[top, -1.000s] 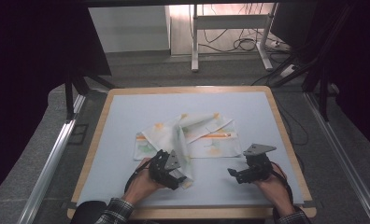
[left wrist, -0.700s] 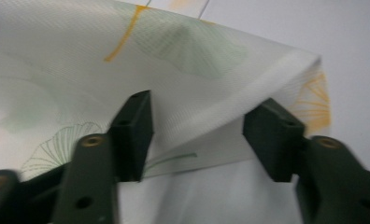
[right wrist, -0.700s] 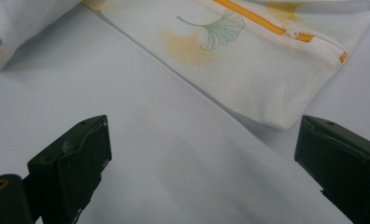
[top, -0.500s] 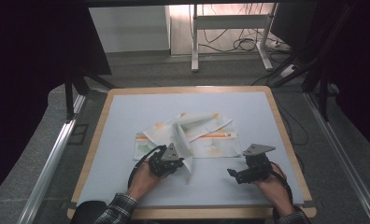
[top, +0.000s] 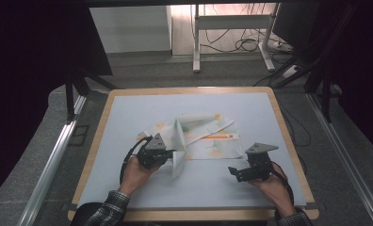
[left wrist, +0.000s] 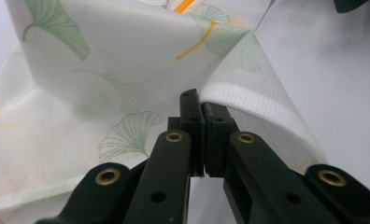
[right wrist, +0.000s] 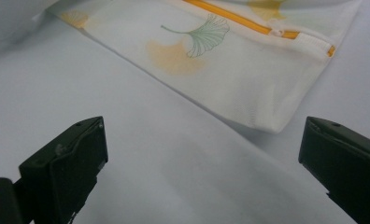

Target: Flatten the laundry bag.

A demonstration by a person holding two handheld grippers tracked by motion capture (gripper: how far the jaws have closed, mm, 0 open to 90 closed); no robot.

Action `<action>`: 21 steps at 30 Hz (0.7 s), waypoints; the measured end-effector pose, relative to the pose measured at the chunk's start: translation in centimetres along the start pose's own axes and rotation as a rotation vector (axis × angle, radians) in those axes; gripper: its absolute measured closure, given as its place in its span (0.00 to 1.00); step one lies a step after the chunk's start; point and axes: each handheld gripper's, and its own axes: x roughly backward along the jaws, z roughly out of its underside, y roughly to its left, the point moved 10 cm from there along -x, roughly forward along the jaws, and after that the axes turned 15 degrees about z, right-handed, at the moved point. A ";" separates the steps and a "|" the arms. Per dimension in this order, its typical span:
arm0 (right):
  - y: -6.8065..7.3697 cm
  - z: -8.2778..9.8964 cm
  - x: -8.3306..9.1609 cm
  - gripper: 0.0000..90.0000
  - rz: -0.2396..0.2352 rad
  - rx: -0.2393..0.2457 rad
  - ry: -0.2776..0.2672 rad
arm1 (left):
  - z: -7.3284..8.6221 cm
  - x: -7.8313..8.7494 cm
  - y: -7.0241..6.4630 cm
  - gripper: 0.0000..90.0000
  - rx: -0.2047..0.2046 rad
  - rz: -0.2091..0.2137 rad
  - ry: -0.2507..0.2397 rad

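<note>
A white cloth cover printed with green and orange ginkgo leaves lies crumpled in the middle of the table, its orange zipper facing up. My left gripper is shut on a folded hem of the cloth at its near left side, and that flap is raised off the table. The black jaws pinch the thick white seam. My right gripper rests open near the front right, short of the cloth's corner. Its jaws stand wide apart over bare table, and the zipper runs beyond them.
The table has a pale blue top with a wooden rim. Metal rails run along the floor at both sides. A white desk frame and loose cables stand beyond the far edge.
My left gripper closed on the cloth's hem and moved up and away from the front edge, pulling a flap with it. The right gripper stayed where it was.
</note>
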 end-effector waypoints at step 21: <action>-3.1 -0.8 -3.8 0.78 0.148 -0.031 0.114 | -0.2 2.2 2.0 0.98 0.031 -0.063 -0.040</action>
